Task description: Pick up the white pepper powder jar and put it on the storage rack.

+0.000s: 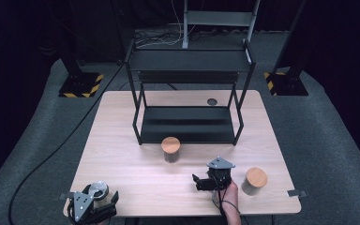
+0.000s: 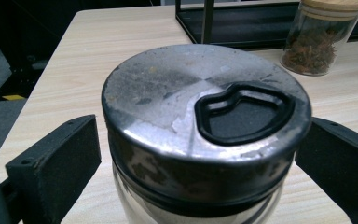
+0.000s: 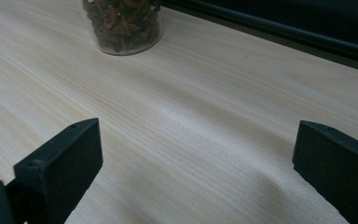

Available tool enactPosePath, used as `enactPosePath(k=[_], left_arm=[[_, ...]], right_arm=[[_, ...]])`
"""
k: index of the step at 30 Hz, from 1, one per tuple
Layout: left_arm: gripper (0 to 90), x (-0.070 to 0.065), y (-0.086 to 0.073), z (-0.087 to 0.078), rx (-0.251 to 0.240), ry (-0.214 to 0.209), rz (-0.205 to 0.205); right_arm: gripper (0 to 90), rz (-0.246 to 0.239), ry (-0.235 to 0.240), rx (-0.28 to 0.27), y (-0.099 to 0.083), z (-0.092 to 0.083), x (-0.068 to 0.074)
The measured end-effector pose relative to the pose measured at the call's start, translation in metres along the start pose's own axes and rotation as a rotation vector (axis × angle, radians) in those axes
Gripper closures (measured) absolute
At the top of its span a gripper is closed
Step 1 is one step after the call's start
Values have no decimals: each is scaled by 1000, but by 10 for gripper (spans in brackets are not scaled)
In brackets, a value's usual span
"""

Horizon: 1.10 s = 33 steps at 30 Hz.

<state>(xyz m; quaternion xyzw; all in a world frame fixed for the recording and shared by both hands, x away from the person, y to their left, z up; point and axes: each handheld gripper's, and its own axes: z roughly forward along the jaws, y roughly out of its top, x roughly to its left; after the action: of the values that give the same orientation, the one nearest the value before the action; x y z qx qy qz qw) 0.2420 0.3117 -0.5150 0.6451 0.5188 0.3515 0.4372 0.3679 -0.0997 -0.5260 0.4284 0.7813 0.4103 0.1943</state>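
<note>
Between left gripper (image 2: 200,154) jaws — metal-lidded jar (image 2: 205,121), ungripped.

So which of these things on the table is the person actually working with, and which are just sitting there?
In use, as far as it looks:
- metal-lidded jar, between the open jaws of the left gripper
- right gripper, open, holding nothing

Sitting by for now:
- two wooden-lidded jars
- black shelf rack
- table

a black two-tier rack (image 1: 187,93) stands at the far half of the wooden table (image 1: 122,140) — behind the rack, on grey floor, cables (image 1: 159,35) and a metal stand (image 1: 218,21).
</note>
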Motion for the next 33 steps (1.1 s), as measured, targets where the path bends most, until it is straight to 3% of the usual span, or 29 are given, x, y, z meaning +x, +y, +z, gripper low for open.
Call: enactPosePath(k=[18,30,33], left_arm=[[0,1,2,2,-7,5,6],[0,1,-2,6,15,8,5],[58,1,-4,6,21,10,6]], right_arm=[[4,-6,0,-2,0,0,1],[3,-8,-1,-6,0,-1,1],[3,-9,-1,-4,0,0,1]])
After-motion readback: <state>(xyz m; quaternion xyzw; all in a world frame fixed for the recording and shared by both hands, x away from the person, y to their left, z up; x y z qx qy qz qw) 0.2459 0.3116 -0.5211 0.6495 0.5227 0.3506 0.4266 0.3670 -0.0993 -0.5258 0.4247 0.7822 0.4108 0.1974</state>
